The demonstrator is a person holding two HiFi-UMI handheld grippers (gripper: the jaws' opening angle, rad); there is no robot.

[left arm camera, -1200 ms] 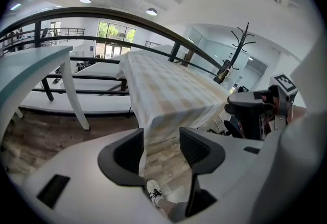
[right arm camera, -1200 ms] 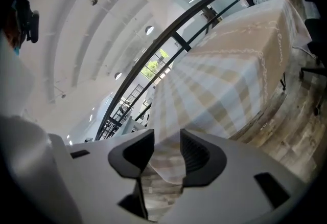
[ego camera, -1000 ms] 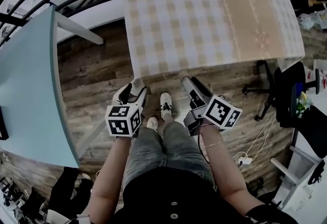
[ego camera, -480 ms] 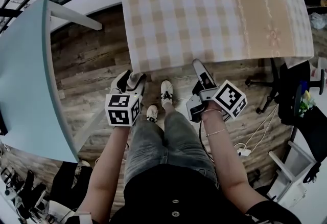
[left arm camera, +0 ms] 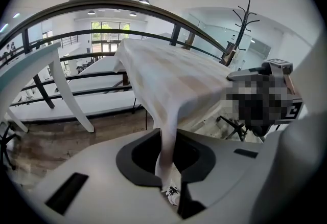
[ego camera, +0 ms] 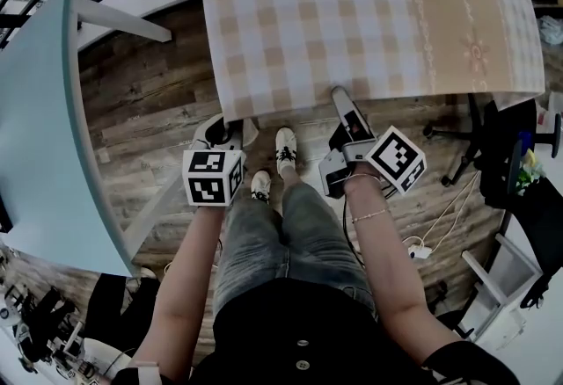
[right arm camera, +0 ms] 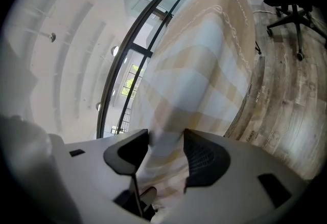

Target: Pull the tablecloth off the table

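Observation:
The beige checked tablecloth (ego camera: 352, 14) covers the table ahead, its near edge hanging toward me. My left gripper (ego camera: 230, 125) is at the cloth's near left corner. In the left gripper view a hanging strip of the tablecloth (left arm camera: 173, 74) runs down between the jaws of the left gripper (left arm camera: 167, 159), which are closing and pinch it. My right gripper (ego camera: 341, 98) reaches the near edge further right. In the right gripper view a fold of the tablecloth (right arm camera: 204, 64) lies between the wide jaws of the right gripper (right arm camera: 166, 151), which are starting to close and do not clamp it.
A pale teal table (ego camera: 35, 128) stands at my left with a white leg (ego camera: 114, 23) behind it. A black office chair (ego camera: 501, 155) is at the right, and cables with a power strip (ego camera: 420, 251) lie on the wooden floor. The person's shoes (ego camera: 283, 146) are under the cloth's edge.
Both grippers moved forward to the cloth's near edge. The left jaws, wide before, have closed on the hanging corner. The right gripper slid its jaws around the edge.

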